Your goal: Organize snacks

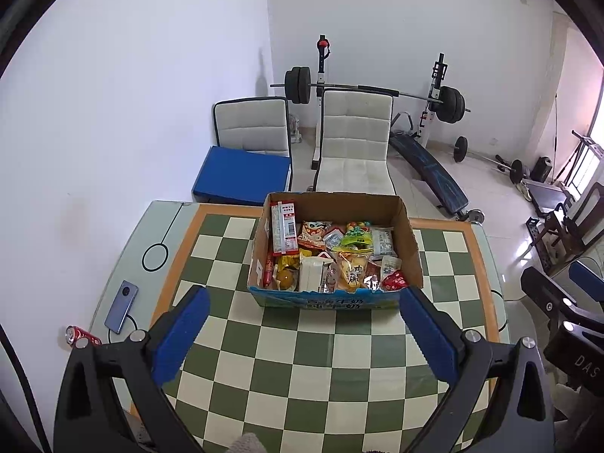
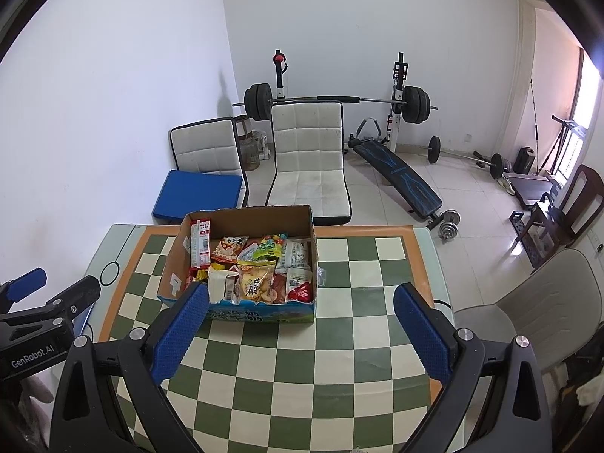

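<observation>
A cardboard box (image 1: 409,243) stands open at the far middle of the green-and-cream checkered table (image 1: 313,370). It is packed with several snack packets, among them a yellow chip bag (image 1: 353,270), a red-and-white carton (image 1: 285,232) and a white carton (image 1: 311,273). My left gripper (image 1: 304,302) is open and empty, held above the table just short of the box. My right gripper (image 2: 300,300) is open and empty too, with the box (image 2: 177,260) ahead and to its left. The same snacks show there, such as the yellow bag (image 2: 256,283).
A blue phone (image 1: 121,306) and a red can (image 1: 81,336) lie at the table's left edge. Two white chairs (image 1: 353,147), one with a blue cushion (image 1: 241,175), stand behind the table. A weight bench and barbell (image 1: 422,102) stand at the back. A beige chair (image 2: 536,302) is at the right.
</observation>
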`<action>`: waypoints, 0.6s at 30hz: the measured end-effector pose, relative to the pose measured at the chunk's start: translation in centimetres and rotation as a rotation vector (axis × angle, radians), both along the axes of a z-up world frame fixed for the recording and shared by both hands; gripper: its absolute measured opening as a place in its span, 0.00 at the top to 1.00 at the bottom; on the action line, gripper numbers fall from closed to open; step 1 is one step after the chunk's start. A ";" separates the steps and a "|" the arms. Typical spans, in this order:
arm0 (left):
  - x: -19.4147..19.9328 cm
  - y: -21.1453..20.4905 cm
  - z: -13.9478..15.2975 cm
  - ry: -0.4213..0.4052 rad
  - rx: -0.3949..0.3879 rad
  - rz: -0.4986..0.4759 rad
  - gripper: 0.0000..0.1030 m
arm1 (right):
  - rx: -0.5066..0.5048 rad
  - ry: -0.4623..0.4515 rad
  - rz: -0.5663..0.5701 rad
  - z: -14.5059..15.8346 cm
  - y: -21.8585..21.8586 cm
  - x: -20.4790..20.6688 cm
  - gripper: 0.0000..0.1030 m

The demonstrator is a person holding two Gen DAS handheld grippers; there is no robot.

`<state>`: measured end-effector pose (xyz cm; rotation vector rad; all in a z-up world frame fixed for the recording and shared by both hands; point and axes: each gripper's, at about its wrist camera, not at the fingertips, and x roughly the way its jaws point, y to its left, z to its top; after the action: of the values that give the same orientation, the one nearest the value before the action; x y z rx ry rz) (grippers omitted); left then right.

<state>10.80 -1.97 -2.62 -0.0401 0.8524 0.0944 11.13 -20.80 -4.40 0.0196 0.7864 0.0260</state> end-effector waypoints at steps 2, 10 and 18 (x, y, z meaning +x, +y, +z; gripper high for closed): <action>0.0 0.0 0.0 0.000 0.001 -0.001 0.00 | 0.001 0.001 -0.002 0.0 0.0 -0.2 0.03; 0.0 0.0 0.0 0.003 0.001 -0.002 0.00 | 0.002 0.001 -0.002 0.0 0.0 -0.2 0.02; -0.1 0.0 0.1 0.003 0.001 -0.001 0.00 | 0.009 0.002 -0.013 -0.1 0.1 -0.6 0.02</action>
<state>10.71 -2.01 -2.56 -0.0387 0.8551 0.0935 10.53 -20.71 -4.52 0.0329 0.7882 0.0170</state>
